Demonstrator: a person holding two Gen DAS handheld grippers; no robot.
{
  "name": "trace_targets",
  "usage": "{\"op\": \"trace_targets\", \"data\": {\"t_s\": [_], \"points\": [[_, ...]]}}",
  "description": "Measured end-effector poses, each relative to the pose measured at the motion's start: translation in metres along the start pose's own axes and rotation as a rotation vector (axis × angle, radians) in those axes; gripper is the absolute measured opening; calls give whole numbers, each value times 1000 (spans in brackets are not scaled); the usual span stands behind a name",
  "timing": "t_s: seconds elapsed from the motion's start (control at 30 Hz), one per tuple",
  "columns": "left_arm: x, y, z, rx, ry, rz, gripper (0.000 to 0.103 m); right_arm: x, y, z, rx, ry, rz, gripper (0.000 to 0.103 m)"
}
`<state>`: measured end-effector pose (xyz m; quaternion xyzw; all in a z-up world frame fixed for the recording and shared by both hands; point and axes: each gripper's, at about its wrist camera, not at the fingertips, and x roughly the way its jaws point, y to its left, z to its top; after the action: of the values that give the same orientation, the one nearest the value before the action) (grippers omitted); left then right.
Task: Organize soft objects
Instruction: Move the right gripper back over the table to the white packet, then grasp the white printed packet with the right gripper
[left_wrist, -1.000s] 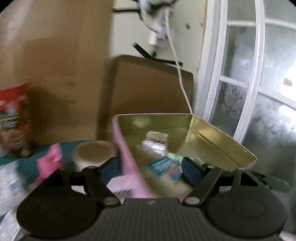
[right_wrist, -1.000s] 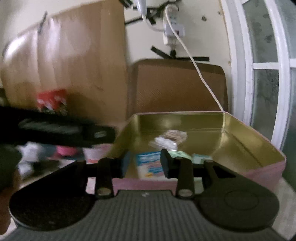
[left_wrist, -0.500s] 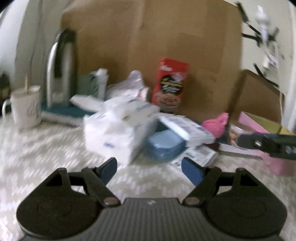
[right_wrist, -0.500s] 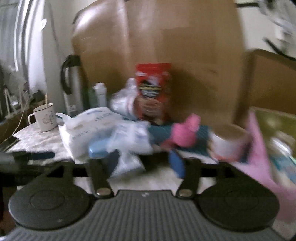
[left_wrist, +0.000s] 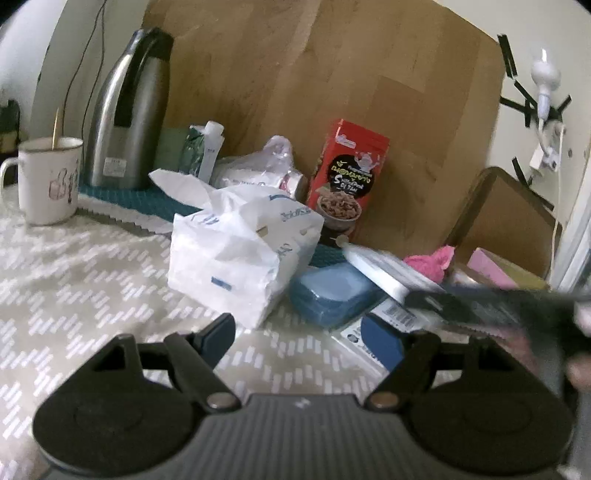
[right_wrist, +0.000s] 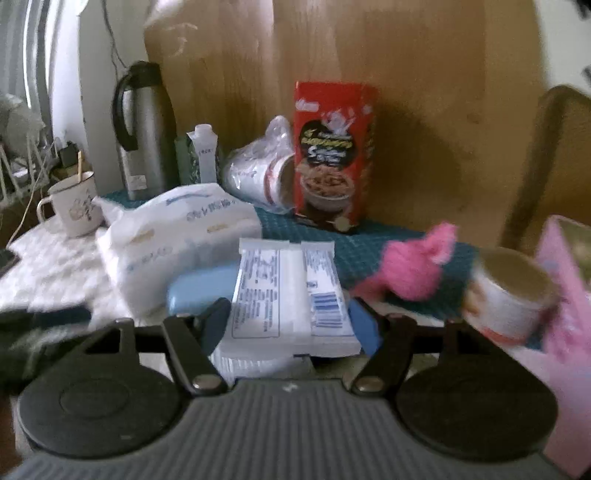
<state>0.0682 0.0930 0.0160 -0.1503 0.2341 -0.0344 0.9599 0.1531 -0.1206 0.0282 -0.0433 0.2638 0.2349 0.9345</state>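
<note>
Left hand-held gripper (left_wrist: 303, 334): spread wide above the patterned desk (left_wrist: 74, 280), nothing between the blue pads, aimed at the clutter ahead. Directly in front, a white tissue pack (left_wrist: 240, 251), crumpled at the top, resting on the cloth. Just right of it and touching, a flat blue pouch (left_wrist: 328, 291). Leaning over the pouch's far edge, a white wrapped packet (left_wrist: 388, 269), blurred in this view. Beyond that, a pink fuzzy item (left_wrist: 432, 260) near a pink tin (left_wrist: 491, 266) at the right edge. Right hand-held gripper (left_wrist: 498, 302) seen here only as a dark smeared bar crossing in from the right.

Right hand-held gripper (right_wrist: 290, 326): fingers apart, one on each side of the white wrapped packet (right_wrist: 291, 291); pads close to its edges, contact impossible to judge through the blur. Blue pouch (right_wrist: 201, 286) partly under the packet's left side, tissue pack (right_wrist: 177, 240) behind and left. Pink fuzzy item (right_wrist: 417, 266) to the right on the teal mat (right_wrist: 369, 240), beside a tipped paper cup (right_wrist: 509, 295) and the pink tin (right_wrist: 561, 295).

Along the back, against the wooden board (left_wrist: 351, 74): steel thermos (left_wrist: 129, 110), white mug (left_wrist: 48, 177), small carton (left_wrist: 207, 151), bagged cups (right_wrist: 262, 170), red cereal box (left_wrist: 347, 177).
</note>
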Motion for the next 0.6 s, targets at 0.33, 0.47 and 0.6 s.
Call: {"op": "trace_targets", "data": {"t_s": [0.33, 0.47, 0.6], "points": [[3, -46, -10, 63, 127, -185, 76, -129, -36, -111, 98, 21, -161, 55], [8, -111, -27, 145, 279, -351, 76, -153, -55, -133, 180, 37, -234, 57], [18, -151, -41, 174, 411, -399, 77, -165, -60, -143, 217, -3, -192, 76]]}}
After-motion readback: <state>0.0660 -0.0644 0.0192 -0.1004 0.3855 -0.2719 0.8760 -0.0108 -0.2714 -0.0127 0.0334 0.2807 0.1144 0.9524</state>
